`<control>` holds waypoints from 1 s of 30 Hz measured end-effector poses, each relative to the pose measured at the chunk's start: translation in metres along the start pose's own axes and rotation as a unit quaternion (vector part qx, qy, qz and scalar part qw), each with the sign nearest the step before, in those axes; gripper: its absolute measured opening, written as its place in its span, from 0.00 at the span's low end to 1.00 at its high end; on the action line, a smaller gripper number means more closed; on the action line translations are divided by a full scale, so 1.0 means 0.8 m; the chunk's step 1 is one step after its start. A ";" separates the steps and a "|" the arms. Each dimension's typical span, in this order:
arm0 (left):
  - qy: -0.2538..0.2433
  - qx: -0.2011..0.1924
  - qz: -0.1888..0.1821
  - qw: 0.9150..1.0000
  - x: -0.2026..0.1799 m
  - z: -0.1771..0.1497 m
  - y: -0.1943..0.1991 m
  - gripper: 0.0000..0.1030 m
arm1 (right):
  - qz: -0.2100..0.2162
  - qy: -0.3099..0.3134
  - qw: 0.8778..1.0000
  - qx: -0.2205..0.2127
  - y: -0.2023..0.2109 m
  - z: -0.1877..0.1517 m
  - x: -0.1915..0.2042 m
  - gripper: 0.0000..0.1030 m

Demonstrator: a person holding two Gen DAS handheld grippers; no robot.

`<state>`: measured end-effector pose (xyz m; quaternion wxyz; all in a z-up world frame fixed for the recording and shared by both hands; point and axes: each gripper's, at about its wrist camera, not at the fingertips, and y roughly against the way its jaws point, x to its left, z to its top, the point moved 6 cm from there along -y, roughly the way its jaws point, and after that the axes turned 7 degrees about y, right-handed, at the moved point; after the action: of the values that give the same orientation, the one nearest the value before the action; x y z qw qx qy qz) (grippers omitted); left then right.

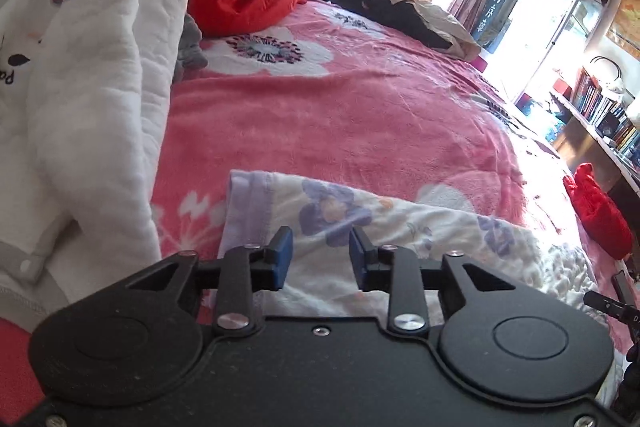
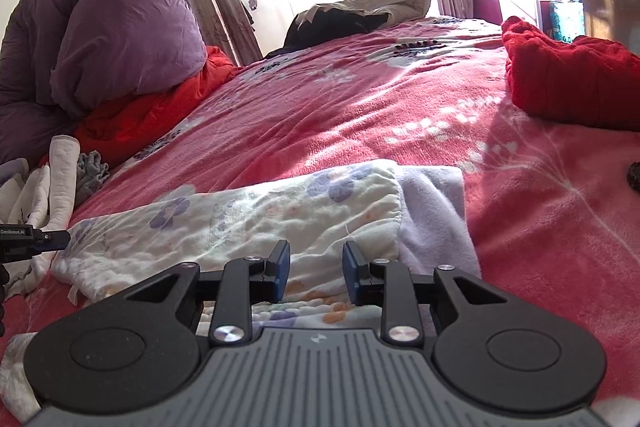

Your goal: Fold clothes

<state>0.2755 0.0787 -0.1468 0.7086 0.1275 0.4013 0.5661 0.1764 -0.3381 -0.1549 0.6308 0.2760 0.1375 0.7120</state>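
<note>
A white garment with purple flowers lies flattened on the pink blanket, its lavender lining showing at the right edge. My left gripper hovers over the garment's left end with its blue pads apart and nothing pinched between them. Over the garment's right part, my right gripper also stands open, the cloth lying under its fingers. In the right wrist view the left gripper pokes in at the left edge. A white quilted garment is heaped to the left.
A red knit garment lies on the bed's right side. A purple duvet and a red quilt are piled at the back left, black and beige clothes at the far end. A bookshelf stands beyond the right edge.
</note>
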 end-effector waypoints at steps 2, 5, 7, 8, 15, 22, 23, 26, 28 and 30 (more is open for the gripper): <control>0.002 0.017 0.018 1.000 0.007 -0.010 -0.011 0.32 | -0.006 0.003 1.000 0.020 -0.008 -0.007 -0.001 0.29; 0.001 0.009 0.019 1.000 0.003 -0.008 -0.001 0.32 | -0.012 0.010 1.000 0.027 -0.009 -0.010 0.000 0.29; -0.007 -0.002 0.018 1.000 -0.003 -0.008 0.010 0.32 | -0.014 0.015 1.000 0.013 -0.002 -0.006 0.003 0.29; -0.010 -0.004 0.017 1.000 -0.007 -0.011 0.016 0.32 | -0.011 0.012 1.000 0.000 0.005 -0.002 0.003 0.29; -0.031 -0.006 0.002 0.999 -0.048 -0.040 0.065 0.32 | -0.005 -0.021 0.999 -0.026 0.038 0.001 -0.005 0.30; -0.029 -0.010 -0.020 0.999 -0.076 -0.089 0.124 0.32 | 0.051 0.032 0.998 -0.028 0.078 -0.004 0.040 0.31; -0.033 -0.004 -0.025 0.999 -0.081 -0.098 0.126 0.32 | 0.057 0.067 0.996 -0.030 0.083 -0.004 0.055 0.31; -0.049 0.021 -0.022 0.998 -0.095 -0.124 0.120 0.32 | 0.066 0.167 0.983 -0.026 0.093 -0.010 0.095 0.33; -0.059 0.047 -0.017 0.997 -0.099 -0.143 0.106 0.38 | 0.069 0.235 0.970 -0.007 0.093 -0.021 0.121 0.37; -0.060 0.099 0.004 0.993 -0.094 -0.169 0.083 0.51 | 0.084 0.277 0.956 0.051 0.078 -0.049 0.138 0.42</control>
<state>0.1299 -0.0049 -0.1602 0.7132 0.2324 0.4111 0.5180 0.0974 -0.2352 -0.1287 0.4910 0.1104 0.3197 0.8028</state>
